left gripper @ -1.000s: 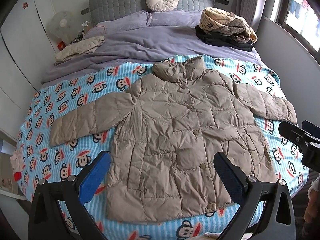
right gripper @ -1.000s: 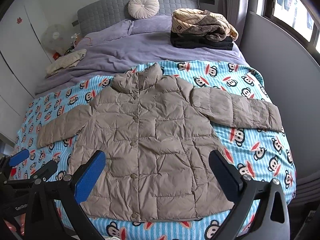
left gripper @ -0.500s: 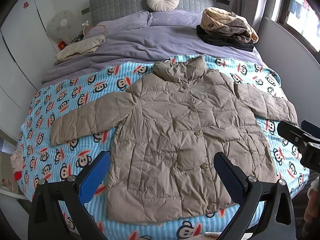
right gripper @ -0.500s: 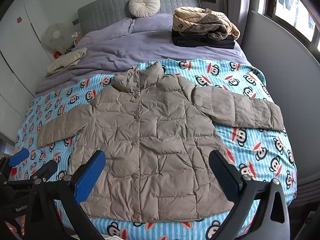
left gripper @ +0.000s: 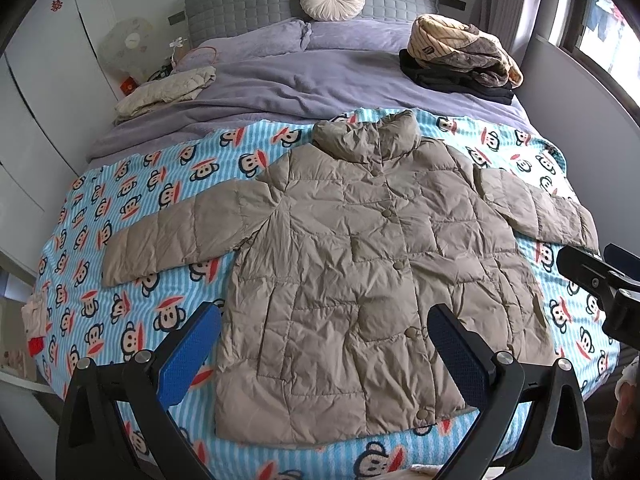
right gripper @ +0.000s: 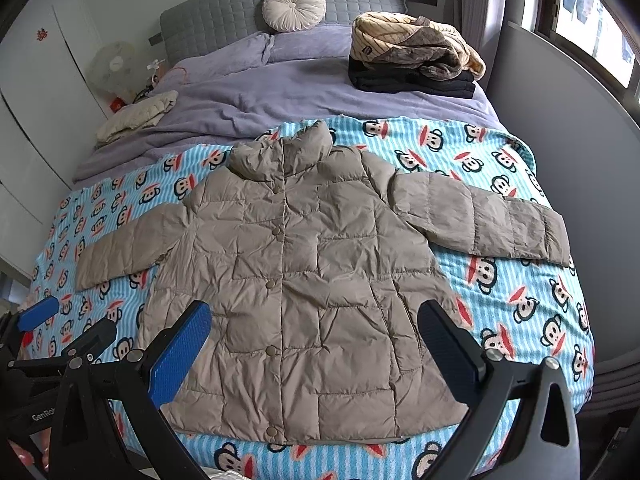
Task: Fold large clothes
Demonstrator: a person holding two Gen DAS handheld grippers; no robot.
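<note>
The left tongs (left gripper: pixel 324 340) and the right tongs (right gripper: pixel 314 338) are held released above the near hem of the tan puffer jacket (left gripper: pixel 360 272), their handles cut off by the frame edge. The jacket is spread flat, buttoned, sleeves out, on the monkey-print blanket (left gripper: pixel 132 208) covering the bed (left gripper: pixel 320 80). Beyond its collar a folded clothes pile (right gripper: pixel 416 60) is seen; bare blanket is left around both sleeves.

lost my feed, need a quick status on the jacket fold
Left gripper and right gripper open, above the near hem, holding nothing. Tan puffer jacket flat, buttoned, sleeves spread, unfolded. Nothing on it.
</note>
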